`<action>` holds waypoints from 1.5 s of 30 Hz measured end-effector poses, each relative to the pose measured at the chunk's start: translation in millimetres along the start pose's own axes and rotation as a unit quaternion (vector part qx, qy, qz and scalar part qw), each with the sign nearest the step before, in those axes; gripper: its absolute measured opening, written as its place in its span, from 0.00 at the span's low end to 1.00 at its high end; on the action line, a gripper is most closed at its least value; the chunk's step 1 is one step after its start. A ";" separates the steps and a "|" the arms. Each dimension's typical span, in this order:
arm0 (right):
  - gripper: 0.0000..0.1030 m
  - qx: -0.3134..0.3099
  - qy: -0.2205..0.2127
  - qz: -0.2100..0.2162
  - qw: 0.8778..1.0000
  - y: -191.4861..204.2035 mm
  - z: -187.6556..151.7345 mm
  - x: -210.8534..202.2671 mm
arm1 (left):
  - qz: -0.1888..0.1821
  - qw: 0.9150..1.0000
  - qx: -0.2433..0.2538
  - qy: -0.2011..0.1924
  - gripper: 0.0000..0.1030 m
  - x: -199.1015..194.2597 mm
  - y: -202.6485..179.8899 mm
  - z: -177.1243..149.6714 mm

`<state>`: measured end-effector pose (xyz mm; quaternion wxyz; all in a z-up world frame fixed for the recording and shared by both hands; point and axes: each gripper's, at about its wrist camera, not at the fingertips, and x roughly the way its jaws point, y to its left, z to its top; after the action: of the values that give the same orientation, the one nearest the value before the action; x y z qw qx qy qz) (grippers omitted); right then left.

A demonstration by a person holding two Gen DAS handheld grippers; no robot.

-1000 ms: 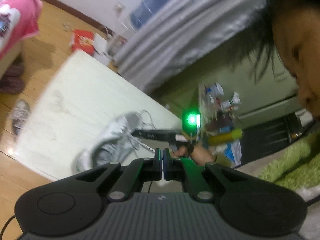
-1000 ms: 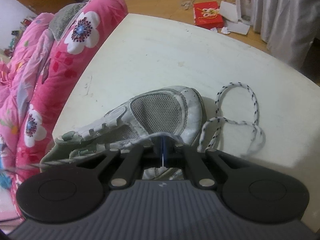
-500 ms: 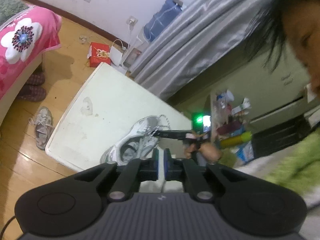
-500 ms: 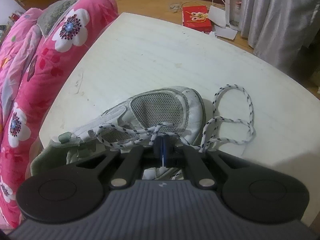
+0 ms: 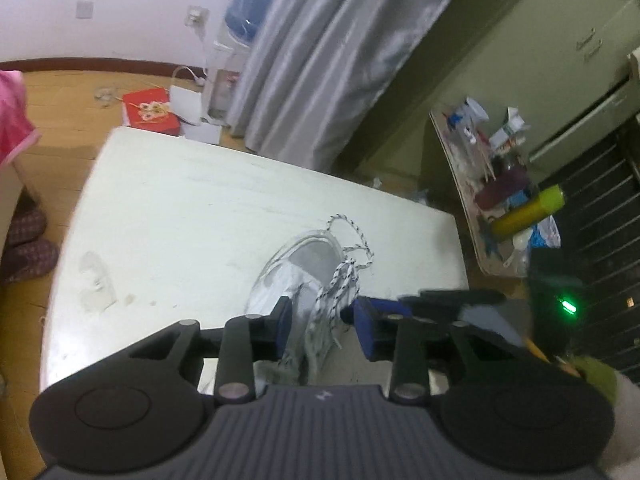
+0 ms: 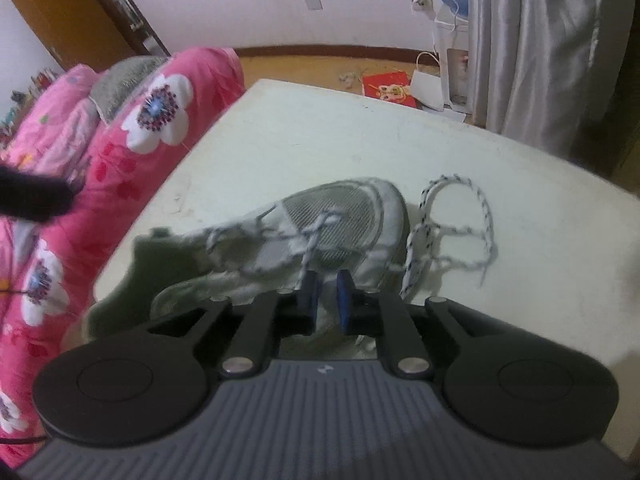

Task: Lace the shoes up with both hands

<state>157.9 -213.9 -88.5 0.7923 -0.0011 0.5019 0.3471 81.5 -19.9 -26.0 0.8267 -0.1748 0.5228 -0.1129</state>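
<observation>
A white and grey sneaker lies on its side on the cream table. Its white lace with dark flecks lies loose in loops beside the toe and across the mesh upper. My right gripper is slightly open just above the shoe, with nothing between its blue pads. In the left wrist view the sneaker and lace lie just ahead of my left gripper, which is wide open and empty. The right gripper's black body shows blurred at the right there.
A pink flowered quilt borders the table's left side. A red box and white paper bags lie on the wood floor beyond the table. Grey curtains hang behind. A cluttered shelf stands at the right.
Both grippers have opened and let go of the lace. The left gripper has swung down toward the shoe; the lace now lies slack over the shoe.
</observation>
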 end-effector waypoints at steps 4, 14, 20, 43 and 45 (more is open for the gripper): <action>0.15 0.057 -0.035 0.023 0.997 -17.6 -4.2 -15.8 | 0.016 1.000 0.020 0.008 0.41 21.7 -9.6 7.6; 0.19 0.232 -0.033 0.091 0.968 -64.5 -2.6 -16.0 | 0.020 0.997 0.069 0.023 0.39 25.5 -39.6 -21.2; 0.20 0.270 -0.015 0.089 0.959 -79.1 -11.7 -15.2 | 0.061 0.987 0.140 0.041 0.33 63.3 -78.3 -35.3; 0.20 0.296 -0.009 0.095 0.951 -109.5 -18.3 -18.6 | 0.144 0.987 0.037 0.056 0.19 122.4 -78.6 -17.2; 0.20 0.297 -0.006 0.097 0.950 -112.1 -18.2 -18.1 | 0.154 0.986 0.019 0.055 0.13 126.1 -75.6 -16.2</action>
<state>200.6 -315.3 -122.0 0.7223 0.2853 0.5748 0.2579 120.5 -138.3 -105.6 0.8076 -0.0700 0.5856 -0.0030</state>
